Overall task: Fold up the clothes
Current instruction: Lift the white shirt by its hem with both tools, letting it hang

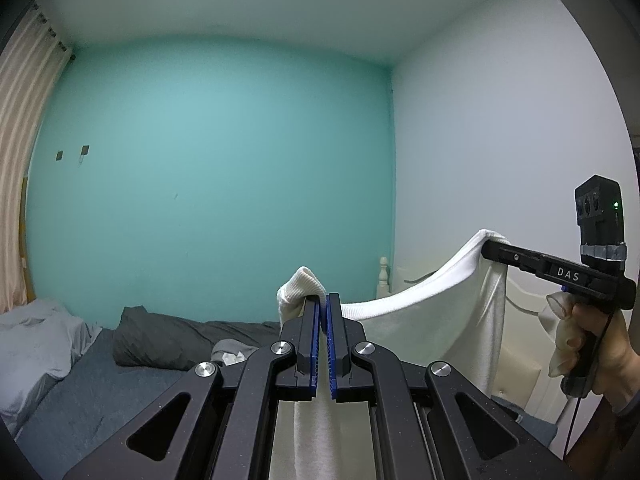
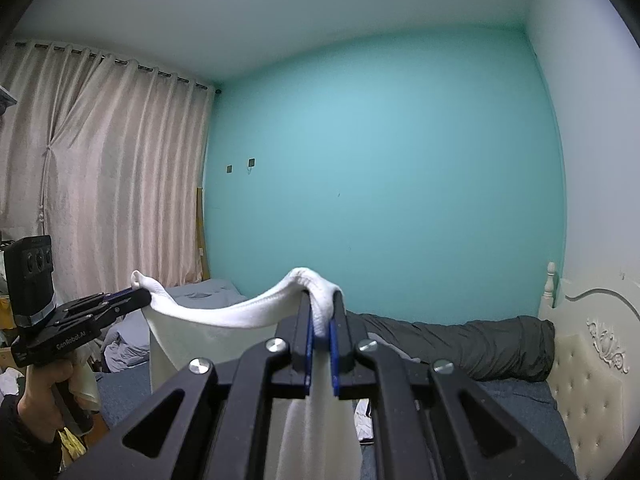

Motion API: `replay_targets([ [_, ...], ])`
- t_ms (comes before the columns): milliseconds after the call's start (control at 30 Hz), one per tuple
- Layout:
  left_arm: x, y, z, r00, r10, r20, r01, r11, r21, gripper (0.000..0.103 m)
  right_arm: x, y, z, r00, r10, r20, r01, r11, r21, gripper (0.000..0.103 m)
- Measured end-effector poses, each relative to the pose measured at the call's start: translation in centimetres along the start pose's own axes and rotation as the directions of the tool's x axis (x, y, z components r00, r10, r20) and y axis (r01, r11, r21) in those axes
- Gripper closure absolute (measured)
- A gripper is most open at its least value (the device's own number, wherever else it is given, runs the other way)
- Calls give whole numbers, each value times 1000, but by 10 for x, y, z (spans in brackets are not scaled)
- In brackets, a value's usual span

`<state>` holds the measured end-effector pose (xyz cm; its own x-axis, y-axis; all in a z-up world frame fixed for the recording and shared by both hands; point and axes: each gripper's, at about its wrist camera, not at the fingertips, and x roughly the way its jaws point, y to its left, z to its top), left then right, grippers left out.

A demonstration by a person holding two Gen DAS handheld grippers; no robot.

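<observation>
A white knitted garment (image 1: pixel 420 312) hangs in the air between my two grippers, its ribbed edge sagging in a curve. My left gripper (image 1: pixel 323 300) is shut on one corner of that edge, with cloth bunched over its left finger and hanging down below. My right gripper (image 2: pixel 322 304) is shut on the other corner of the white garment (image 2: pixel 224 316). In the left wrist view the right gripper (image 1: pixel 490 249) pinches the cloth at the right, held by a hand (image 1: pixel 600 356). In the right wrist view the left gripper (image 2: pixel 146 294) holds it at the left. Both point level.
Below lies a bed (image 1: pixel 100 396) with a blue-grey sheet, a dark grey duvet (image 2: pixel 480 344) and a pale pillow (image 1: pixel 36 344). A cream padded headboard (image 2: pixel 588 380) stands at the right. Beige curtains (image 2: pixel 100 176) hang left of the teal wall (image 1: pixel 224 184).
</observation>
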<state>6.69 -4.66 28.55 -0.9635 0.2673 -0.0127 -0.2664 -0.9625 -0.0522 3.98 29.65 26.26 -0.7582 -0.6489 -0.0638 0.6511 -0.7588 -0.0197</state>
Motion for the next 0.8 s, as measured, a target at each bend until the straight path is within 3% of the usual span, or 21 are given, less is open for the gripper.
replay_targets([
  [133, -5, -9, -5, 999, 3, -39, -3, 1000, -10, 100, 13, -5, -9, 1000, 4, -30, -3, 1000, 14, 97],
  [500, 71, 24, -52, 986, 16, -168, -24, 999, -44, 100, 88, -43, -70, 987, 10, -160, 2, 997, 77, 97],
  [800, 133, 51, -76, 971, 26, -236, -42, 997, -64, 100, 149, -63, -80, 975, 8, -223, 12, 996, 88, 97],
])
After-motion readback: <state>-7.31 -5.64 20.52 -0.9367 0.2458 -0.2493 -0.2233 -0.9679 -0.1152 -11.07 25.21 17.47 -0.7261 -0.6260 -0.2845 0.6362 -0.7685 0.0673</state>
